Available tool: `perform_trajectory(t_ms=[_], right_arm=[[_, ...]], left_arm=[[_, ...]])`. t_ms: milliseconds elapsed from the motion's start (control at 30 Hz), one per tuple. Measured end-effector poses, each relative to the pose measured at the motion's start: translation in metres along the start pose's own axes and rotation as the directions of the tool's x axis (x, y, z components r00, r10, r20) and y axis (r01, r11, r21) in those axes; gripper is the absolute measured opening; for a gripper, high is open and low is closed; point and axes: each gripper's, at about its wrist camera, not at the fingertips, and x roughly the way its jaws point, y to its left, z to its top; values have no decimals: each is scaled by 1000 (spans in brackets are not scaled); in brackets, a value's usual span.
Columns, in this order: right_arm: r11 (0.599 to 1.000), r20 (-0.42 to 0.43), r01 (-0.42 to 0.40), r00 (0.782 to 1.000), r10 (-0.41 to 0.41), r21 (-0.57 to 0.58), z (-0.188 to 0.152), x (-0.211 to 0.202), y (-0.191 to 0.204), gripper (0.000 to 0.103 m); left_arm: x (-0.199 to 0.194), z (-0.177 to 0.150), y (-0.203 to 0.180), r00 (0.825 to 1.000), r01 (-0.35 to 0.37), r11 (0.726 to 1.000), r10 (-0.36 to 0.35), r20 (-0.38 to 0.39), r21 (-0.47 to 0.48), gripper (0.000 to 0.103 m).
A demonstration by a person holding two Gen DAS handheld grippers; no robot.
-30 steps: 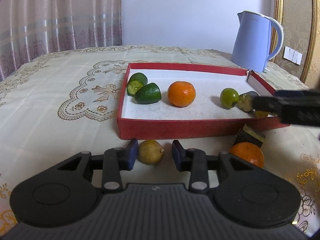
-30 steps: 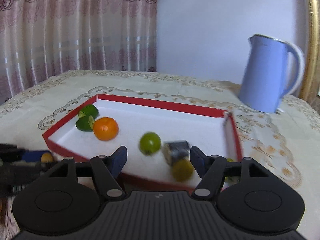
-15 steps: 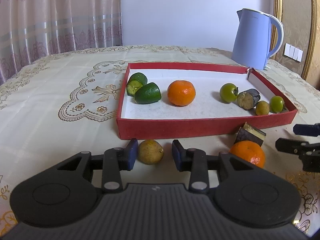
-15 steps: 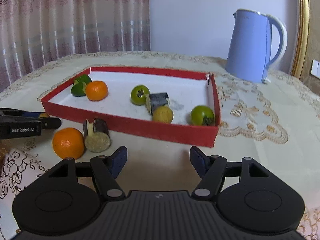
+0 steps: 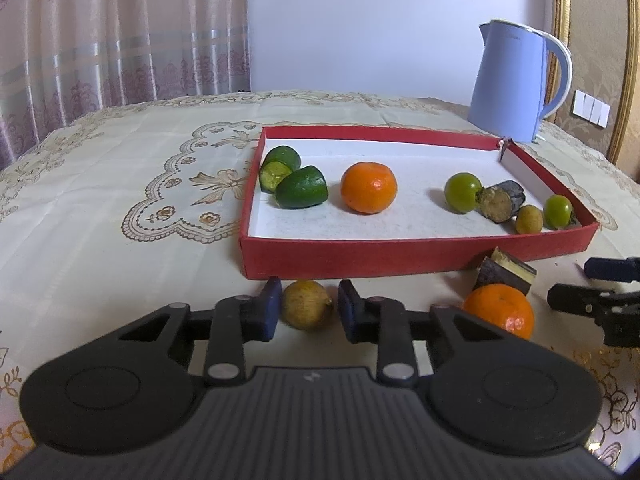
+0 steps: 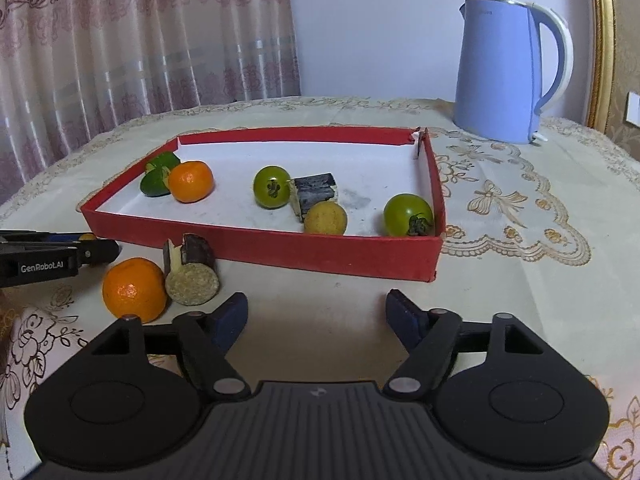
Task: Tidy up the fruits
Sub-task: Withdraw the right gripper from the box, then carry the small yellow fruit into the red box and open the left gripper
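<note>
A red tray (image 5: 360,258) (image 6: 256,242) holds green lime pieces (image 5: 302,188), an orange (image 5: 369,187), two green tomatoes (image 5: 463,192) (image 6: 408,215), a dark cut chunk (image 5: 502,200) and a small yellow fruit (image 6: 325,218). My left gripper (image 5: 307,308) is open around a yellow-brown lemon (image 5: 306,304) on the cloth before the tray, pads not touching it. An orange (image 5: 500,312) (image 6: 134,290) and a dark cut piece (image 6: 192,270) lie outside the tray. My right gripper (image 6: 316,318) is open and empty, right of them.
A blue kettle (image 5: 516,84) (image 6: 508,68) stands behind the tray at the back right. A cream embroidered cloth (image 5: 100,208) covers the table. Curtains hang at the left, a gold frame at the right.
My right gripper has drawn back out of the tray to the cloth in front of it, leaving a green tomato in the tray's right corner. The left gripper has not moved.
</note>
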Motion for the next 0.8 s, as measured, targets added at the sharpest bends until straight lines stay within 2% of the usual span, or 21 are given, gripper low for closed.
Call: perform_trajectory(t_ms=[367,533,800], right_arm=[[1000,-7,-1,1000,1,-13,0,1,2,80],[1000,-8,-4,1000,4,-14,0,1,2,82],[1000,-11,-2,1000,2,-20,0,1,3,83]], left_arm=[[-3,0,5,1000,8,1000,-8,12,-26,24],[-14,-2,3,999,3,1000,-3,33,10,24],[-22,34,-2,995,34,999,-36,90,24,24]])
